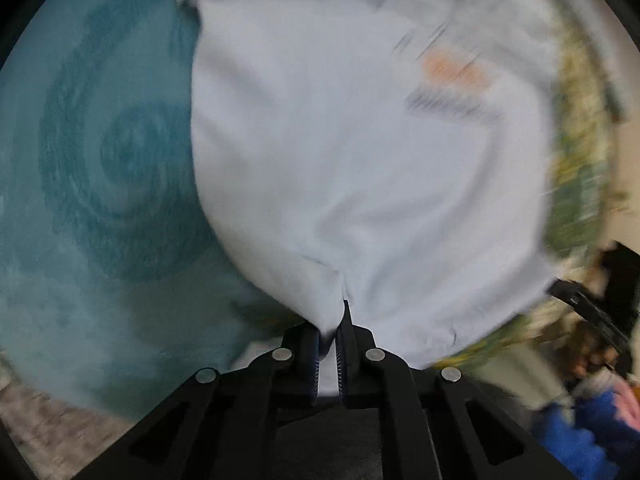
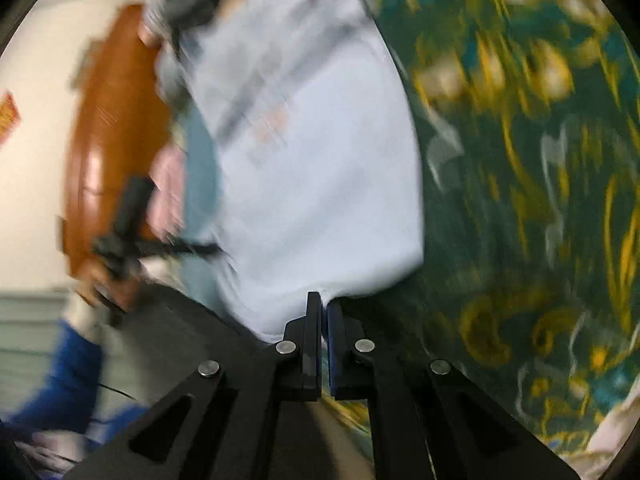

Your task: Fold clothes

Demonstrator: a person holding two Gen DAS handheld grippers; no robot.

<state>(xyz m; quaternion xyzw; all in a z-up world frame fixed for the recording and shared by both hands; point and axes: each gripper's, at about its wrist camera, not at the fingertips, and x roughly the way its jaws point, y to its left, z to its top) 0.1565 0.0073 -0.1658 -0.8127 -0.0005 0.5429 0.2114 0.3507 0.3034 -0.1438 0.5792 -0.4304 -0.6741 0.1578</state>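
Observation:
A white T-shirt (image 1: 360, 168) with a blurred orange and dark print fills the middle of the left wrist view. My left gripper (image 1: 334, 320) is shut on a bunched edge of it and holds it up over the teal cloth. The same T-shirt (image 2: 320, 184) hangs in the right wrist view. My right gripper (image 2: 323, 304) is shut on its lower edge. The left gripper (image 2: 124, 240), held in a hand, shows at the left of the right wrist view. The right gripper's body (image 1: 588, 308) shows at the right edge of the left wrist view.
A teal swirl-patterned cloth (image 1: 100, 168) covers the surface under the shirt, with a green and yellow patterned part (image 2: 540, 184) on the right. A brown wooden door (image 2: 108, 132) and a white wall stand at the left. The person's blue sleeve (image 2: 68, 376) is low left.

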